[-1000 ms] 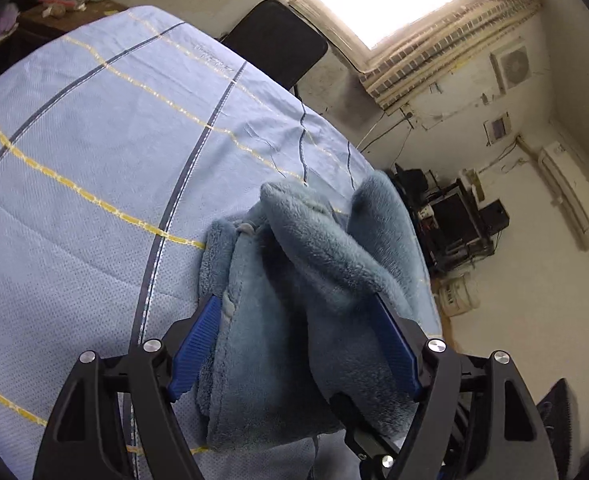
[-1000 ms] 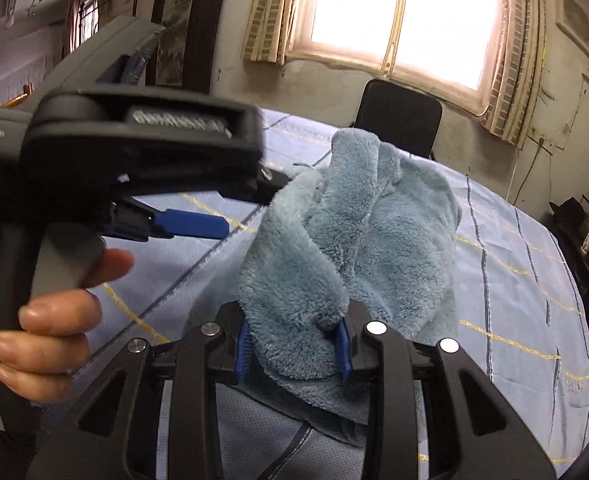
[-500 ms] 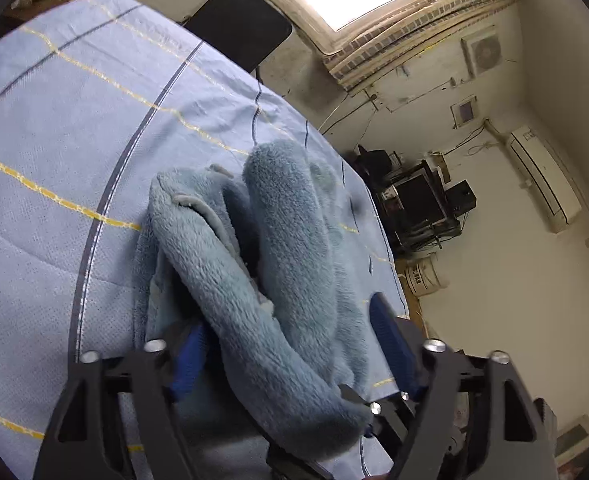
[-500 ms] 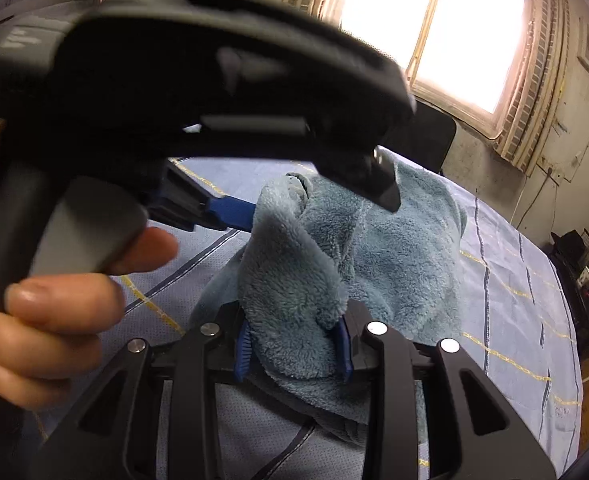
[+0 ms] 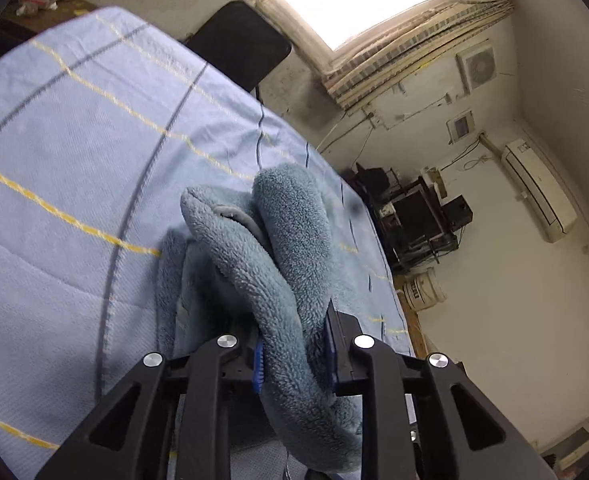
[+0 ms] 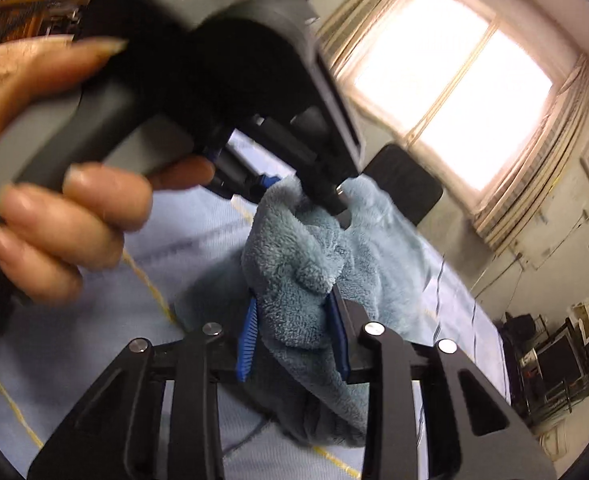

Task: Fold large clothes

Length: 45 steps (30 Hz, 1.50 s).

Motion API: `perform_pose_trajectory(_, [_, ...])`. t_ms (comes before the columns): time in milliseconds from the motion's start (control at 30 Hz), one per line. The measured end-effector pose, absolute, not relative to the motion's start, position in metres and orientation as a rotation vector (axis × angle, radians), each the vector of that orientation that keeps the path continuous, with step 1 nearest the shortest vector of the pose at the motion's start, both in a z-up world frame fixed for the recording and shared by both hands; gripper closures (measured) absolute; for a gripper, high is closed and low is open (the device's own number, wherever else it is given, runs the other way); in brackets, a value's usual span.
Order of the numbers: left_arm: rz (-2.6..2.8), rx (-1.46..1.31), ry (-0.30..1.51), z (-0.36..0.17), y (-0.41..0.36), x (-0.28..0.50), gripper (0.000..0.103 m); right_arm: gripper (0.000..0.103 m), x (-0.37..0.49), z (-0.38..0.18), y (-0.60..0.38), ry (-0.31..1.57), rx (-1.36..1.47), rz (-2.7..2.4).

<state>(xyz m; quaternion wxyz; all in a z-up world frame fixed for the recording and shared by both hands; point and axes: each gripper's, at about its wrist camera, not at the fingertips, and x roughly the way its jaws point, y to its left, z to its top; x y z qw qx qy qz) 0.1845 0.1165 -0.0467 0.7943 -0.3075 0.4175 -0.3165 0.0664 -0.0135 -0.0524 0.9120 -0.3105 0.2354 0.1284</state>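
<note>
A fluffy blue-grey garment (image 5: 278,256) lies bunched on the light blue striped tablecloth (image 5: 74,152). My left gripper (image 5: 296,354) is shut on a thick roll of the garment, lifted above the rest of the pile. My right gripper (image 6: 294,328) is shut on another bunched fold of the same garment (image 6: 306,280). In the right wrist view the left gripper's grey body (image 6: 198,80) and the hand holding it fill the upper left, close above the cloth.
A black chair (image 5: 238,44) stands at the table's far edge under a bright window (image 6: 446,76). Beyond the table's right edge are a dark equipment rack (image 5: 418,216) and a white bucket (image 5: 422,290) on the floor.
My left gripper, open around the garment a second ago, has closed on a thick fold. The right gripper keeps its hold, and the left gripper has come closer over it.
</note>
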Motion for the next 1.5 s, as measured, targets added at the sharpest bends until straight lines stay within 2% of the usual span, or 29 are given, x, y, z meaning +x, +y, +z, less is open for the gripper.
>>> perform_pose_trajectory(133, [-0.606, -0.617, 0.923, -0.052, 0.137, 0.186, 0.079, 0.073, 0.075, -0.057, 0.01, 0.526, -0.657, 0.305])
perform_pose_trajectory(233, [-0.569, -0.612, 1.011, -0.081, 0.142, 0.199, 0.077, 0.072, 0.087, -0.084, 0.023, 0.611, -0.691, 0.33])
perform_pose_trajectory(300, [-0.563, -0.622, 1.032, -0.09, 0.145, 0.205, 0.073, 0.069, 0.093, -0.096, 0.022, 0.637, -0.683, 0.339])
perform_pose_trajectory(400, [-0.531, -0.58, 1.023, -0.09, 0.147, 0.209, 0.065, 0.058, 0.093, -0.103, 0.022, 0.65, -0.676, 0.363])
perform_pose_trajectory(467, [-0.508, -0.573, 1.027, -0.092, 0.149, 0.21, 0.054, 0.051, 0.091, -0.101, 0.024, 0.672, -0.651, 0.386])
perform_pose_trajectory(533, [-0.486, -0.57, 1.033, -0.094, 0.15, 0.21, 0.049, 0.049, 0.092, -0.1, 0.024, 0.682, -0.642, 0.41])
perform_pose_trajectory(600, [-0.476, -0.565, 1.032, -0.091, 0.152, 0.209, 0.049, 0.048, 0.091, -0.096, 0.02, 0.678, -0.64, 0.435])
perform_pose_trajectory(800, [-0.426, -0.525, 1.003, -0.081, 0.155, 0.202, 0.049, 0.05, 0.084, -0.043, -0.03, 0.695, -0.477, 0.52])
perform_pose_trajectory(933, [-0.387, -0.545, 0.946, -0.065, 0.164, 0.192, 0.053, 0.051, 0.081, -0.016, -0.075, 0.678, -0.374, 0.473])
perform_pose_trajectory(1000, [-0.368, -0.535, 0.891, -0.047, 0.168, 0.182, 0.053, 0.056, 0.08, -0.007, -0.091, 0.663, -0.322, 0.441])
perform_pose_trajectory(1133, [-0.413, -0.495, 0.77, -0.009, 0.159, 0.157, 0.053, 0.076, 0.103, 0.01, -0.125, 0.647, -0.225, 0.38])
perform_pose_trajectory(1233, [-0.488, -0.444, 0.73, 0.004, 0.135, 0.146, 0.053, 0.078, 0.113, 0.007, -0.122, 0.662, -0.213, 0.365])
perform_pose_trajectory(1400, [-0.487, -0.332, 0.862, -0.033, 0.092, 0.16, 0.053, 0.078, 0.136, -0.012, -0.11, 0.72, -0.196, 0.348])
perform_pose_trajectory(1500, [-0.422, -0.228, 0.948, -0.066, 0.075, 0.171, 0.049, 0.077, 0.156, -0.052, -0.107, 0.856, -0.207, 0.392])
